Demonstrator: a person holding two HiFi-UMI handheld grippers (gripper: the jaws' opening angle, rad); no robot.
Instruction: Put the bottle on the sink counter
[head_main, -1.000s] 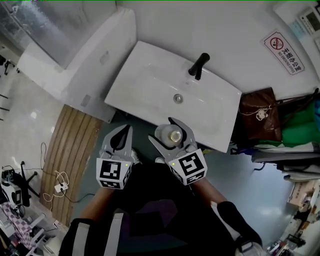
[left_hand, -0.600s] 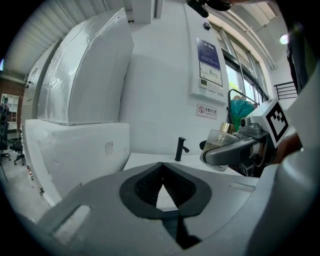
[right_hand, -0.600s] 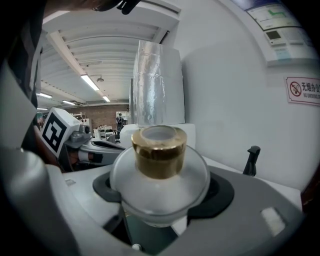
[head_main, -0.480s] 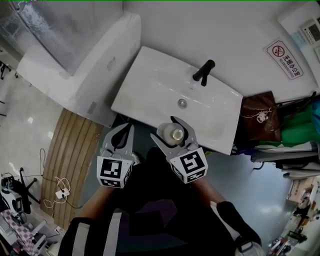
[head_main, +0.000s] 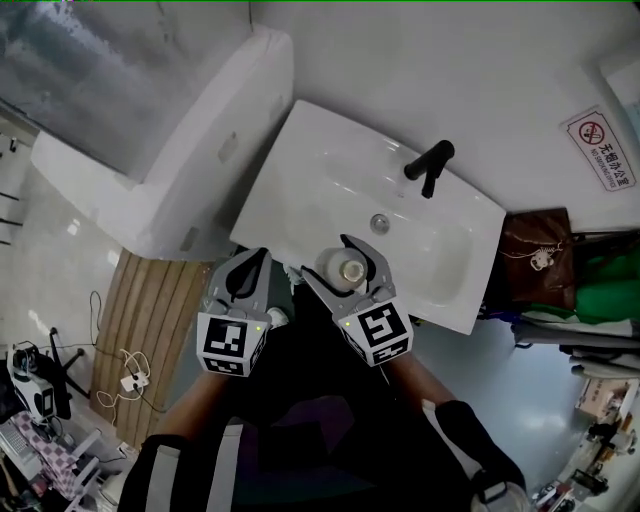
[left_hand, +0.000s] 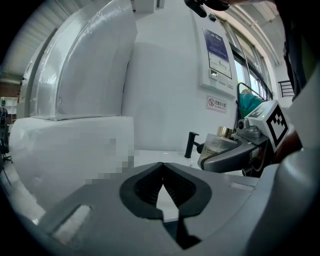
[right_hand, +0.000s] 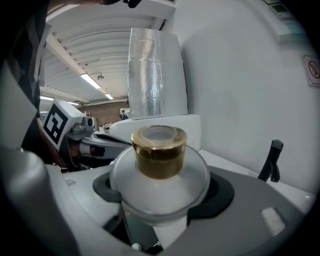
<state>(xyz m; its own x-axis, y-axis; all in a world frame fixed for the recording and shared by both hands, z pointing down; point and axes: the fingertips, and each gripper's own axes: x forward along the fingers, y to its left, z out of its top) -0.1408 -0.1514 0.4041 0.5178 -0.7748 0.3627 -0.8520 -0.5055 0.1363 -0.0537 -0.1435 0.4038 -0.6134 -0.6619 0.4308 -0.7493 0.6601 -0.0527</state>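
Note:
A clear round bottle (head_main: 350, 269) with a gold cap (right_hand: 159, 150) stands upright between the jaws of my right gripper (head_main: 338, 264), which is shut on it. It hangs over the front rim of the white sink (head_main: 320, 170), just short of the basin. A black faucet (head_main: 430, 167) stands at the back of the sink. My left gripper (head_main: 252, 268) is shut on nothing and sits left of the bottle, just short of the sink's front left edge. The left gripper view shows its pads (left_hand: 167, 187) meeting, with the bottle (left_hand: 217, 146) off to the right.
A white tank-like unit (head_main: 180, 150) adjoins the sink on the left, above a wooden slat mat (head_main: 150, 310). A brown bag (head_main: 540, 255) and green cloth (head_main: 600, 290) hang to the sink's right. A no-smoking sign (head_main: 598, 148) is on the wall. Cables (head_main: 120, 380) lie on the floor.
Both grippers have moved forward toward the sink, and the bottle stays held in the right one. The sink now lies closer under them.

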